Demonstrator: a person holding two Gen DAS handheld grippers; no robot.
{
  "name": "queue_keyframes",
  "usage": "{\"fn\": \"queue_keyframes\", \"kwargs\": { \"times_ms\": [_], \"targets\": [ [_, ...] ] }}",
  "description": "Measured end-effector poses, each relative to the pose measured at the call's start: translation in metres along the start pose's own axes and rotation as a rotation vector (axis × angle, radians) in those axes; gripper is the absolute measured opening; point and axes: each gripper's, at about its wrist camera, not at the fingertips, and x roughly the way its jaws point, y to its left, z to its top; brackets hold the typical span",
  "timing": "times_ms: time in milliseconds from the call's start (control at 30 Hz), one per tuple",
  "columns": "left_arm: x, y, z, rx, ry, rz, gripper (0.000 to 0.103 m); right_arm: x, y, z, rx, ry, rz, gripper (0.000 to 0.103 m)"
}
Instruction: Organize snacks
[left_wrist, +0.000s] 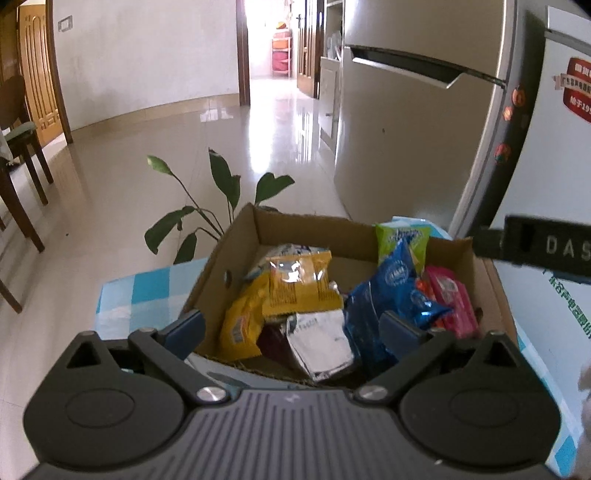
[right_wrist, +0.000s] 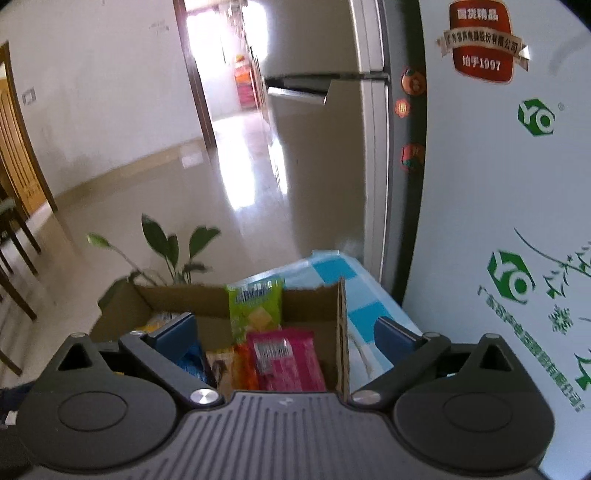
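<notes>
- We take the cardboard box (left_wrist: 236, 236) as our landmark; it sits on a blue-checked cloth (left_wrist: 147, 291), with a potted plant (left_wrist: 218, 184) behind its far-left corner and a fridge (left_wrist: 424, 122) behind its far-right side.
- Our left gripper (left_wrist: 295, 328) hangs over the box's near-left edge, jaws spread wide and holding nothing.
- At the left of the box lie the yellow packets (left_wrist: 295, 284), one on top of another; we judge them light, crinkly and slippery, so we would pinch a sealed end seam rather than the puffed middle.
- Near the box's front edge, the silver foil pouch (left_wrist: 321, 343) lies flat and looks thin and slick; its upper edge seems the best place to take it.
- Right of centre, the blue bag (left_wrist: 391, 291) looks air-filled and soft; a hard squeeze may crush what is inside, so we would grip its top crimp.
- Against the box's far wall stands the green packet (right_wrist: 255, 314), upright and easy to take by its top edge.
- Along the box's right wall lies the pink packet (right_wrist: 284, 362), flat and flexible, with an orange one (right_wrist: 243, 369) touching its left side.
- Our right gripper (right_wrist: 288, 343) hovers over the box's near-right corner, jaws fully apart and empty, the right finger outside the box wall.
</notes>
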Motion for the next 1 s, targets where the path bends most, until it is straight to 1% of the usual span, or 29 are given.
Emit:
{"fn": "queue_keyframes", "kwargs": {
  "times_ms": [133, 267, 400, 467, 700, 900, 1000],
  "targets": [
    [0.004, -0.004, -0.001, 0.004, 0.036, -0.011, 0.101, -0.001, 0.004, -0.006, -0.027, 0.069, -0.028, 0.103],
    [0.006, -0.006, -0.002, -0.003, 0.068, -0.015, 0.101, -0.002, 0.009, -0.013, -0.065, 0.102, -0.072, 0.103],
    [0.005, -0.007, -0.002, 0.000, 0.082, -0.004, 0.101, 0.004, 0.009, -0.016, -0.076, 0.141, -0.085, 0.103],
    [0.006, -0.007, -0.002, 0.008, 0.091, 0.009, 0.101, 0.007, 0.009, -0.017, -0.077, 0.152, -0.099, 0.103],
    [0.012, -0.007, 0.001, 0.012, 0.115, 0.044, 0.101, 0.014, 0.012, -0.017, -0.079, 0.182, -0.105, 0.103],
    [0.013, -0.010, 0.003, 0.053, 0.108, 0.078, 0.101, 0.020, 0.013, -0.017, -0.083, 0.204, -0.112, 0.103],
    [0.013, -0.012, 0.004, 0.067, 0.106, 0.083, 0.101, 0.021, 0.011, -0.016, -0.076, 0.208, -0.103, 0.103]
  ]
}}
